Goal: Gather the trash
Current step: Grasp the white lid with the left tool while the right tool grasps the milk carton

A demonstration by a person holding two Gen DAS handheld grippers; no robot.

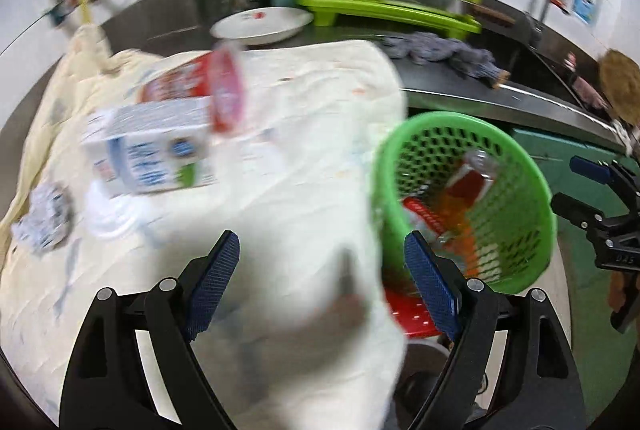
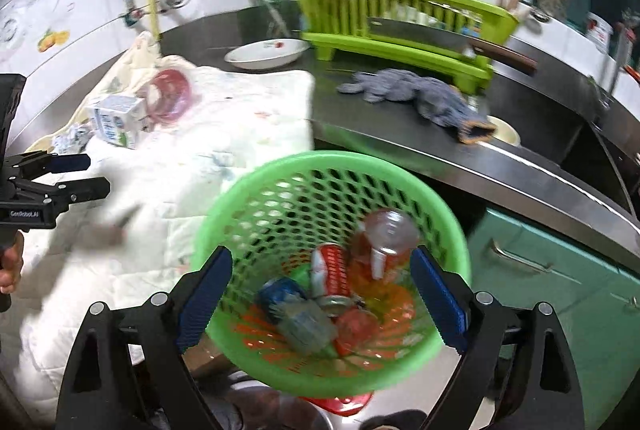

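A green mesh basket [image 2: 248,182] holds a red can [image 2: 332,270], a bottle of orange liquid [image 2: 384,242] and a blue can [image 2: 280,298]. My right gripper [image 2: 322,262] hangs open just above the basket, with nothing between its pads. On the white cloth [image 1: 304,134] lie a white and blue milk carton [image 1: 156,150], a red-lidded cup [image 1: 216,86] and crumpled paper [image 1: 44,218]. My left gripper [image 1: 322,246] is open and empty over the cloth, left of the basket [image 1: 460,126]. The picture is blurred.
A steel counter [image 2: 400,126] carries a green dish rack [image 2: 400,18], a white plate [image 2: 264,56], a grey rag [image 2: 416,94] and a knife [image 2: 440,34]. Green cabinet doors [image 2: 560,270] are below the counter edge. A red stool [image 1: 412,314] shows under the basket.
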